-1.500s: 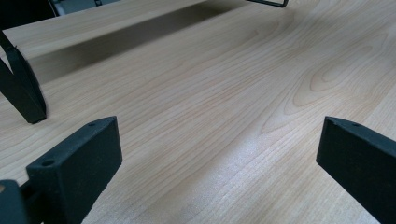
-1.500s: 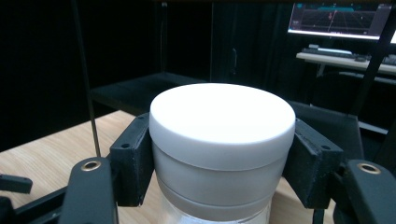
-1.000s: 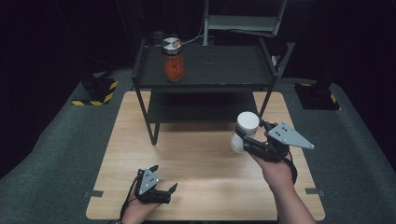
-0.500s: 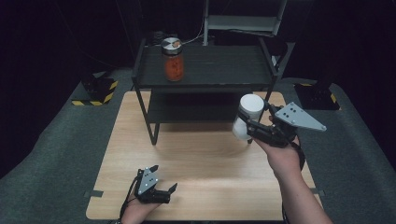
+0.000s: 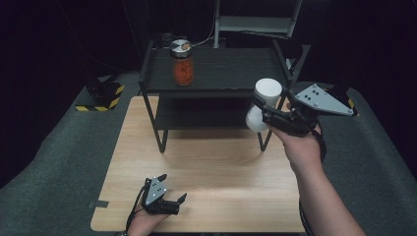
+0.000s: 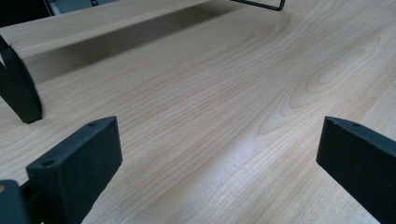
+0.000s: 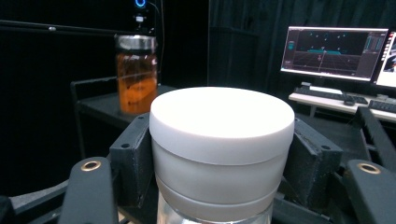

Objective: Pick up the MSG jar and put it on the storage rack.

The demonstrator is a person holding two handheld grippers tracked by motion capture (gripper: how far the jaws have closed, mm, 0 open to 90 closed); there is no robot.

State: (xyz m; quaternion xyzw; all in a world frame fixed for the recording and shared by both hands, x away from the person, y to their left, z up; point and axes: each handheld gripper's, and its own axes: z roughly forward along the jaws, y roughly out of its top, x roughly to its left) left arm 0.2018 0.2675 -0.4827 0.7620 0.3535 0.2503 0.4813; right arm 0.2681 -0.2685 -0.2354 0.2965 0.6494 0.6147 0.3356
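Note:
My right gripper (image 5: pixel 263 109) is shut on a white-lidded jar (image 5: pixel 262 102), held in the air at the right front edge of the black shelf's top (image 5: pixel 226 69). In the right gripper view the jar's white lid (image 7: pixel 222 119) sits between the jaws, upright. A jar with orange contents and a metal lid (image 5: pixel 182 62) stands on the shelf's top at the left, also seen as the orange jar (image 7: pixel 136 74). My left gripper (image 5: pixel 172 189) rests open low on the wooden table (image 5: pixel 206 167) near its front edge, with nothing between its fingers (image 6: pixel 79 163).
The black two-level shelf stands at the back of the table; its lower level (image 5: pixel 201 115) is dark. A shelf leg (image 6: pixel 18 88) stands ahead of the left gripper. Grey mat surrounds the table. Monitors (image 7: pixel 334 51) stand far behind.
My right gripper has lifted the white-lidded jar up and away from the table, to the height of the shelf's top. The left gripper has stayed put.

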